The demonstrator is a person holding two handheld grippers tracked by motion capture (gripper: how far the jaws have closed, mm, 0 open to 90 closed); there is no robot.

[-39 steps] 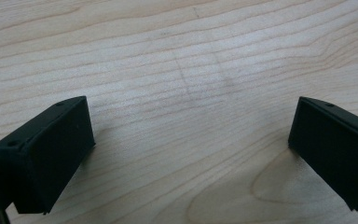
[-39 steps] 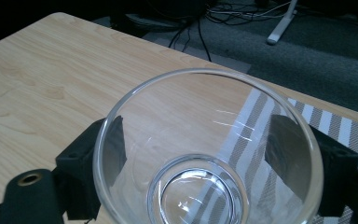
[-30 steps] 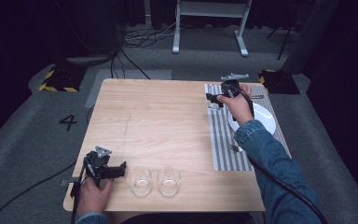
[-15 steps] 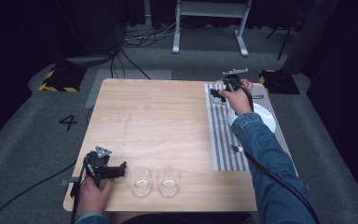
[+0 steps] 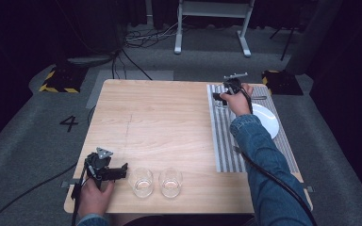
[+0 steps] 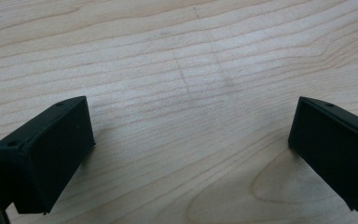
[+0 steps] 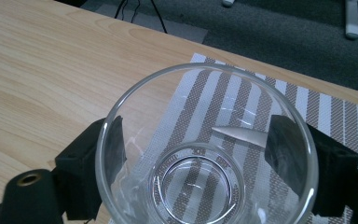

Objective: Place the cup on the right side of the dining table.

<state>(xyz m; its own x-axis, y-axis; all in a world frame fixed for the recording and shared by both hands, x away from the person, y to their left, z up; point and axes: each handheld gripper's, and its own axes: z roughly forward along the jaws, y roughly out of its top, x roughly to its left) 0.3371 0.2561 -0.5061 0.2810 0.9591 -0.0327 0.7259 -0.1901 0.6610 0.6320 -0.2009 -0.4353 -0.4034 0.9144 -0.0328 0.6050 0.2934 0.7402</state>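
Note:
My right gripper [image 5: 221,98] is over the far left corner of the striped placemat [image 5: 226,146], shut on a clear empty glass [image 7: 200,186] with one jaw against each side. Whether the glass touches the mat I cannot tell. In the right gripper view the gripper [image 7: 205,154] looks down into the glass, with the mat's stripes [image 7: 335,116] showing through it. My left gripper [image 5: 121,171] rests open at the table's front left corner; the left gripper view has its jaws [image 6: 191,154] wide apart over bare wood. Two more empty glasses [image 5: 143,181] [image 5: 170,181] stand just right of it.
A white plate [image 5: 267,121] lies on the right part of the placemat, partly behind the person's sleeve [image 5: 259,150]. Cutlery [image 5: 258,97] lies at the mat's far edge. The wooden table [image 5: 160,122] is bare in its middle. Cables trail from both grippers.
My right gripper has moved away from the plate toward the far left corner of the placemat, with the glass in it. The left gripper has stayed put.

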